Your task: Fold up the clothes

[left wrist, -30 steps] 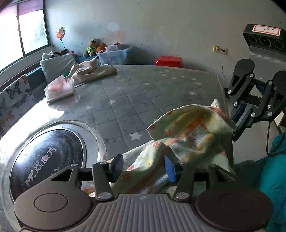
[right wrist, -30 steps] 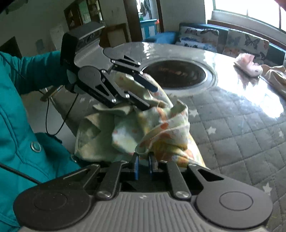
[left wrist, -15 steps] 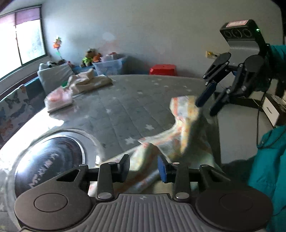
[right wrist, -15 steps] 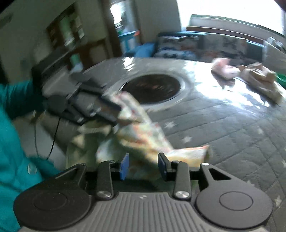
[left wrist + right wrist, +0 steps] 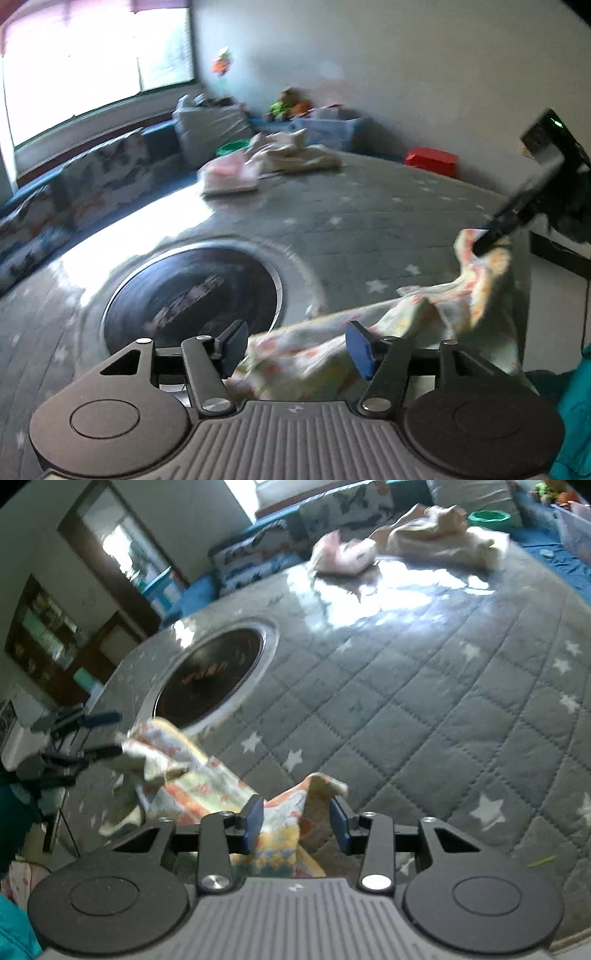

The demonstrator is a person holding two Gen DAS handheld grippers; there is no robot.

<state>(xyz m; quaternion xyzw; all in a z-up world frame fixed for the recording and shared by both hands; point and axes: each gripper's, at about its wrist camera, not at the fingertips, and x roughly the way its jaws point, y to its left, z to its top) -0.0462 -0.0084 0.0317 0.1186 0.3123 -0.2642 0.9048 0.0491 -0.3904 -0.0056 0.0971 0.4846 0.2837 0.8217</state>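
Patterned cloth [image 5: 369, 343] (crumpled) between parted fingers [image 5: 358, 349]

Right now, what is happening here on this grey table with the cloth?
A person holds two handheld grippers over a grey quilted star-pattern table cover. Between them lies a crumpled pale yellow printed garment at the near edge, not yet folded. The left gripper and the right gripper both stand open, with cloth between their fingers. At the far side lie a folded pink cloth and a cream garment.
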